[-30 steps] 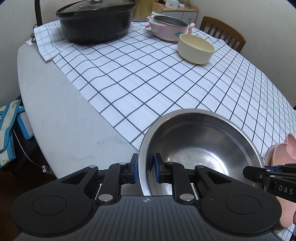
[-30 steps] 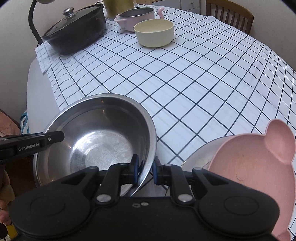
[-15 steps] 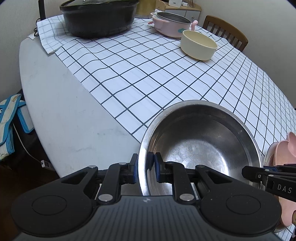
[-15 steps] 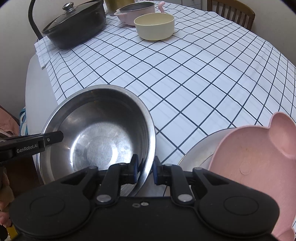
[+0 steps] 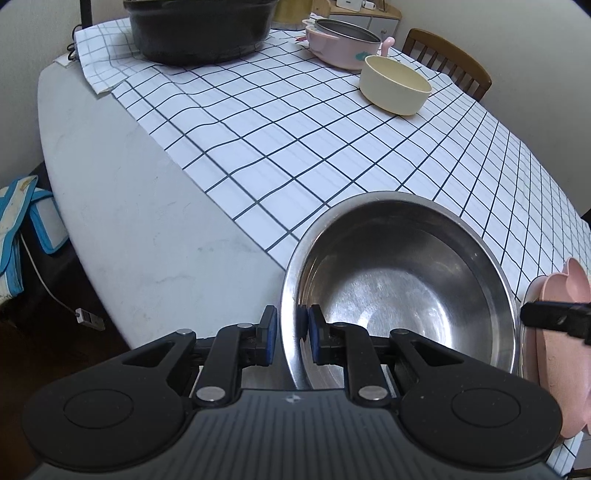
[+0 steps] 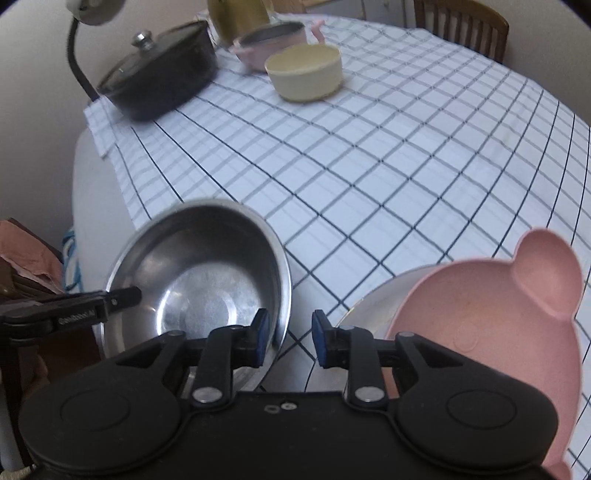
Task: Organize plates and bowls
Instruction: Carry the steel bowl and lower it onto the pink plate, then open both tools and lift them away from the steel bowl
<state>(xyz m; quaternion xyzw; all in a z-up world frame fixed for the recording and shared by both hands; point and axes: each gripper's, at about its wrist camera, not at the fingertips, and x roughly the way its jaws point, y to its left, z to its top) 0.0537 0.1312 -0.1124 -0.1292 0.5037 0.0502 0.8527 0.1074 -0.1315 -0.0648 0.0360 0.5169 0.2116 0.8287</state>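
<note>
Home dining rm: checked tablecloth (image 5: 295,140), pot (image 5: 199,29), wooden chair (image 5: 450,62).

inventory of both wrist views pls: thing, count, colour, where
steel bowl: 1, silver, near table edge, rim between left pads
bear-eared plate: 1, pink, near right, lying on a pale dish
cream bowl: 1, far side of cloth
pink pot: 1, metal insert, behind cream bowl
black pot: 1, glass lid, far left
checked tablecloth: 1, white with dark lines, over white table
wooden chair: 1, brown, beyond table
left hand-held gripper: 1, black, blue pads, shut on bowl rim
right hand-held gripper: 1, black, jaws just opened; bowl rim between the pads, not pressed
</note>
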